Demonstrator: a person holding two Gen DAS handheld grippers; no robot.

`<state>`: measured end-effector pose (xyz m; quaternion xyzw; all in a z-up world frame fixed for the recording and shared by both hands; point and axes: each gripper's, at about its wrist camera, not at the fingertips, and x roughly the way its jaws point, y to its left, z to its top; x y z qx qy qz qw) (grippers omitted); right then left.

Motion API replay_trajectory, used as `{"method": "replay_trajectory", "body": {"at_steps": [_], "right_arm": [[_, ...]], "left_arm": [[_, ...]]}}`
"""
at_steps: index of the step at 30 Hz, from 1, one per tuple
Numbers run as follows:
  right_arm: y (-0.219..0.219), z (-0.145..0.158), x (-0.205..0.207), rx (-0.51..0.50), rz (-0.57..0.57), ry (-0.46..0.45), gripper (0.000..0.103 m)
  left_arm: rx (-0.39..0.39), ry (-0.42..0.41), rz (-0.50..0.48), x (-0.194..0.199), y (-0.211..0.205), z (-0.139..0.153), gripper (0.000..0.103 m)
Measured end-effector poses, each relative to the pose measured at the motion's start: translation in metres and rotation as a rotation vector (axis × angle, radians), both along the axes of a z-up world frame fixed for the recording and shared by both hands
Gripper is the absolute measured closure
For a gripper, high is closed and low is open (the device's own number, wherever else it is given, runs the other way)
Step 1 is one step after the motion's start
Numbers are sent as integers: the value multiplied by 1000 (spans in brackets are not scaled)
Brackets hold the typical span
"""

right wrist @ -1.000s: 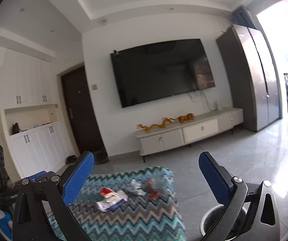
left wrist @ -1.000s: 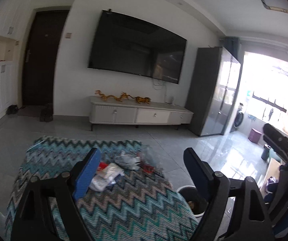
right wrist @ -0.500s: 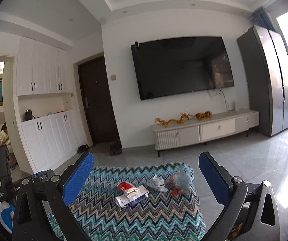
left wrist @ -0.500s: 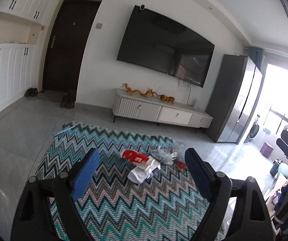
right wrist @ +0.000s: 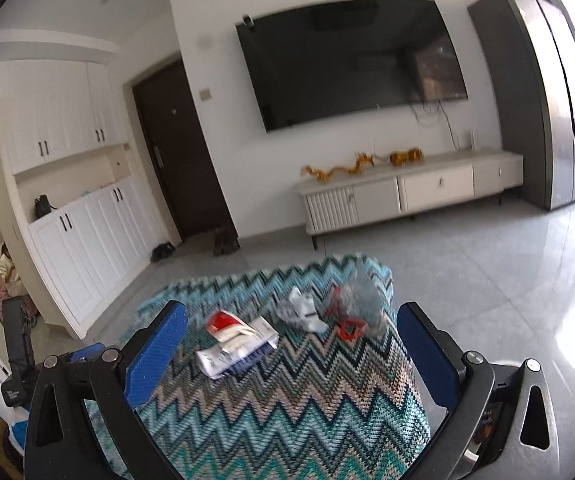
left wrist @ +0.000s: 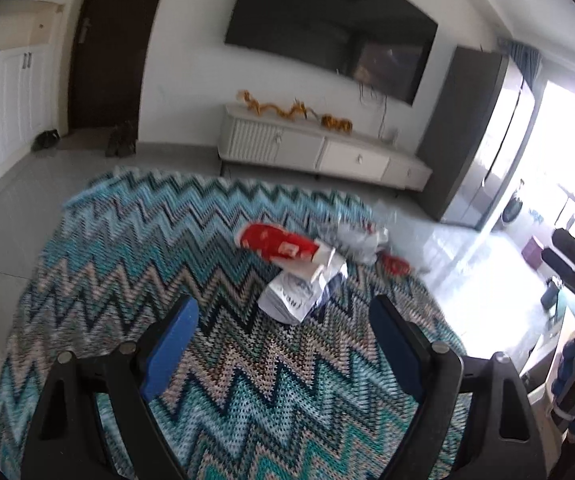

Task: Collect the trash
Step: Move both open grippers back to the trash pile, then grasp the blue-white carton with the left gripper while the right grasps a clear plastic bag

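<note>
Two blue-padded grippers, left gripper (left wrist: pixel 283 320) and right gripper (right wrist: pixel 291 328), hang with jaws spread wide and empty above a zigzag-patterned cloth (left wrist: pixel 127 248); trash lies ahead on it: a red packet (left wrist: pixel 275 242), white wrapper (left wrist: pixel 295 292), crumpled plastic (right wrist: pixel 357 302).

A knitted zigzag cloth (left wrist: pixel 135 264) in teal, beige and dark yarn covers the table, its weave coarse and matt. On it lie a glossy red wrapper (left wrist: pixel 277 242), a white printed paper pack (left wrist: pixel 299 292) with a slight sheen, a crumpled silvery foil-like wrapper (left wrist: pixel 357 240) and, in the right wrist view, a clear crinkled plastic bag (right wrist: pixel 361 302). The left gripper (left wrist: pixel 283 332) and right gripper (right wrist: pixel 291 340) have matt black plastic frames with metal pins and blue textured pads. The floor (right wrist: pixel 507 280) is glossy pale tile that reflects daylight. The TV cabinet (right wrist: pixel 407 192) looks smooth and matt white.
</note>
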<state>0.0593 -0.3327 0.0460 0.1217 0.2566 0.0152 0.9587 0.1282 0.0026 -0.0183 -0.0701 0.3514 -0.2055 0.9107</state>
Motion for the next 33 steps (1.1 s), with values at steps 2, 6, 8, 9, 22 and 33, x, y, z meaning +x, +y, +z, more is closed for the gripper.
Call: {"method": "replay_trajectory", "body": {"at_steps": [2,6,8,9,22,33], "right_arm": [[-7,-15,16,6,-1,29,0],[-19,-43,48,7,0,83,0],[-24,-55,66,5,1,108,0],[-27,-61,76,3,2,120,0],[-69,-133,178,22,-35,244,0],[-54,-163,215,-6,20,353,43]], "left_arm": [[18,19,-19,13,-9,-13,16],[64,41,-64,38,-28,-34,16],[84,54,-85,50,-38,-45,16],[92,61,-97,56,-42,-51,16],[137,108,-206,101,-77,-91,16],[106,164,-248,111,-79,-102,28]]}}
